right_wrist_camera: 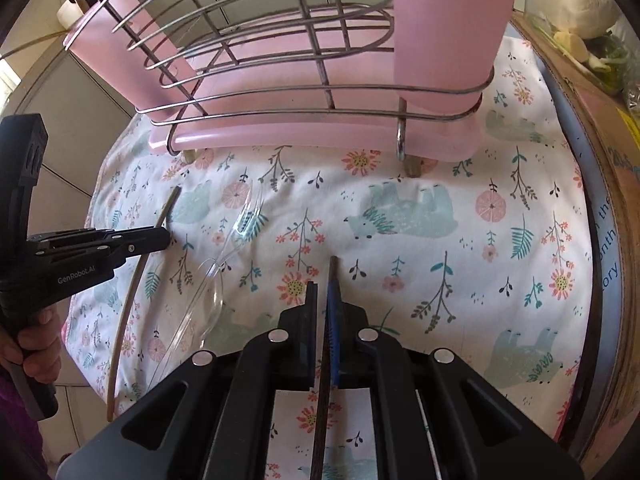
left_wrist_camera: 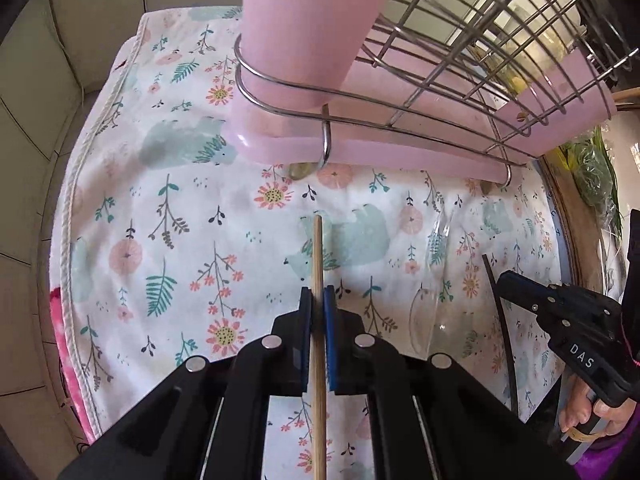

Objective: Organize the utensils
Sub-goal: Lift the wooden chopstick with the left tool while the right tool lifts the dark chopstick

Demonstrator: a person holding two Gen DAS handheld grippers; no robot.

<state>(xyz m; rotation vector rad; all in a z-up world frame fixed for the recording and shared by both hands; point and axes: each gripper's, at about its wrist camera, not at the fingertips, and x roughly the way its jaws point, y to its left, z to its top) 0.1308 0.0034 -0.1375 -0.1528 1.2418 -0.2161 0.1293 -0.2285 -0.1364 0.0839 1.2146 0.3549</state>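
Chopsticks are clamped, one in each gripper, above the floral cloth before the pink drying rack.

From the left wrist, the light wooden chopstick (left_wrist_camera: pixel 318 280) is pinched between the closed jaws of the left gripper (left_wrist_camera: pixel 319 300), tip aimed at the rack (left_wrist_camera: pixel 360 148), apparently for dropping into the pink utensil cup (left_wrist_camera: pixel 304 32). From the right wrist, the dark chopstick (right_wrist_camera: pixel 331 280) is held likewise by the closed right gripper (right_wrist_camera: pixel 323 296); a clear plastic fork (right_wrist_camera: pixel 248 220) and clear plastic spoon (right_wrist_camera: pixel 208 300) are left lying on the cloth (right_wrist_camera: pixel 460 272).

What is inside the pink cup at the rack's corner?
Cannot tell. The pink cup is opaque and its rim is cut off at the top of both views. Only its outer wall, ringed by the wire rack, shows.
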